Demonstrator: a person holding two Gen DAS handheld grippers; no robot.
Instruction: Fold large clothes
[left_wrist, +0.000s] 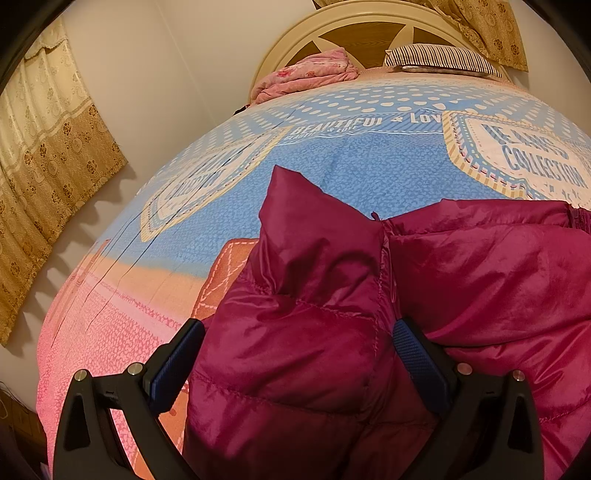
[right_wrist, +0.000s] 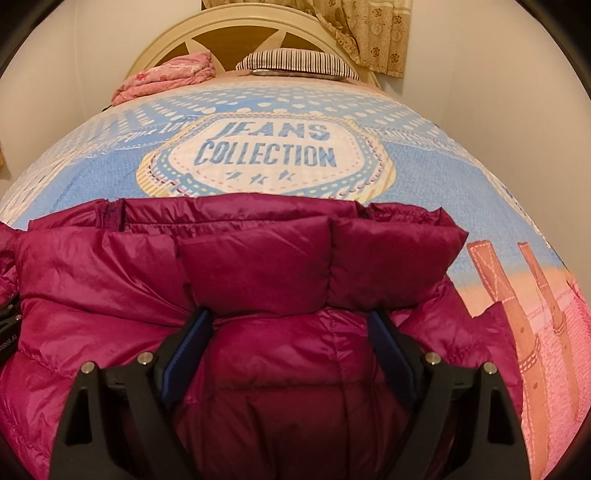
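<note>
A magenta quilted down jacket (left_wrist: 461, 280) lies on the printed bedspread (left_wrist: 332, 173), partly folded. My left gripper (left_wrist: 299, 332) has its fingers spread wide around a thick bunch of the jacket's left part, which fills the gap between them. My right gripper (right_wrist: 290, 321) stands the same way, its fingers on either side of a puffy fold of the jacket (right_wrist: 258, 266). Both sets of jaws look wide apart, and I cannot tell whether they squeeze the fabric.
The bedspread (right_wrist: 269, 155) reads "JEANS COLLECTION". A pink folded blanket (left_wrist: 306, 75) and a striped pillow (left_wrist: 439, 57) lie by the cream headboard (right_wrist: 229, 27). Beige curtains (left_wrist: 44, 162) hang on the left wall. White walls flank the bed.
</note>
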